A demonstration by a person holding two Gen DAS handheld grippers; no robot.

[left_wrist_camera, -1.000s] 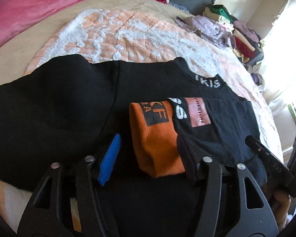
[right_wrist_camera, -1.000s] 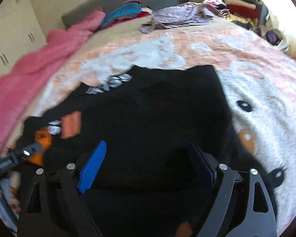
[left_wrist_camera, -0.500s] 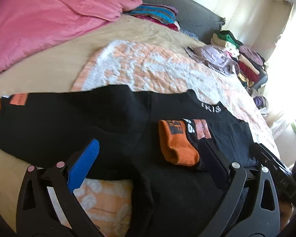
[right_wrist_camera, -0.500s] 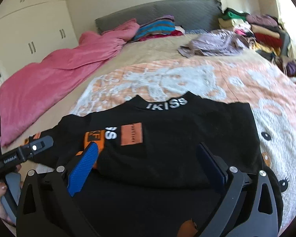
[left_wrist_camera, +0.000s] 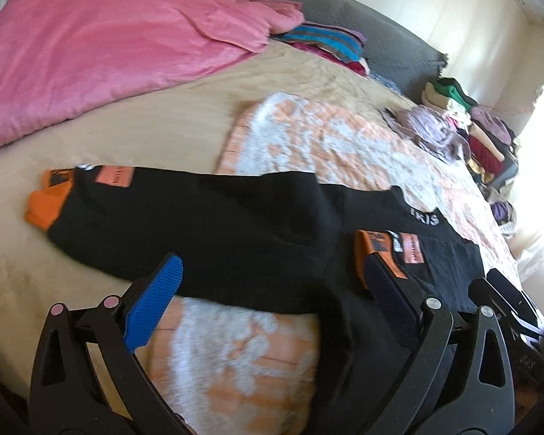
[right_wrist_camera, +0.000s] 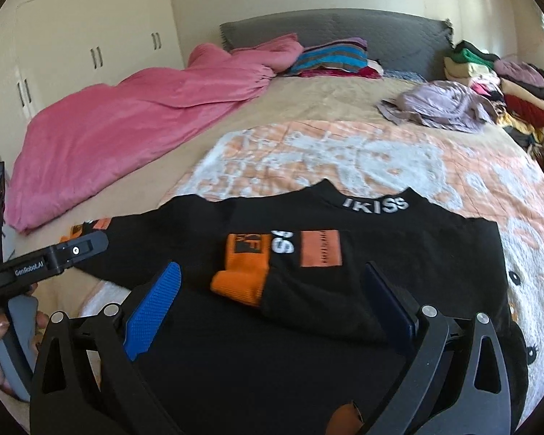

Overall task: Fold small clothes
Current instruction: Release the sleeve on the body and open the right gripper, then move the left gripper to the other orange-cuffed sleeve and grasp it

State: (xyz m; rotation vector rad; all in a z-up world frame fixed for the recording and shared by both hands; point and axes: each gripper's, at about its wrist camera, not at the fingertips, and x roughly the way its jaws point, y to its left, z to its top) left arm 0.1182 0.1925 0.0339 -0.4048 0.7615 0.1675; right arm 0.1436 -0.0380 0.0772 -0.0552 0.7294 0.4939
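A black long-sleeved top (right_wrist_camera: 399, 239) with a white "IKISS" collar lies flat on the peach and white blanket (right_wrist_camera: 344, 156). Its right sleeve (right_wrist_camera: 308, 279) is folded across the chest, orange cuff (right_wrist_camera: 239, 282) showing. Its left sleeve (left_wrist_camera: 185, 217) stretches out over the beige sheet, ending in an orange cuff (left_wrist_camera: 43, 206). My left gripper (left_wrist_camera: 272, 290) is open and empty, raised above the left sleeve. My right gripper (right_wrist_camera: 272, 297) is open and empty, raised above the folded sleeve. The left gripper also shows in the right wrist view (right_wrist_camera: 69, 253).
A pink duvet (right_wrist_camera: 127, 119) lies along the bed's left side. Striped folded clothes (right_wrist_camera: 330, 58) sit by the grey headboard (right_wrist_camera: 380, 32). A lilac garment (right_wrist_camera: 442, 105) and stacked clothes (right_wrist_camera: 489, 79) are at the far right. White wardrobes (right_wrist_camera: 72, 43) stand at left.
Both grippers have opened, let go of the right sleeve and lifted back from the top. The left gripper has swung left, bringing the outstretched left sleeve into view.
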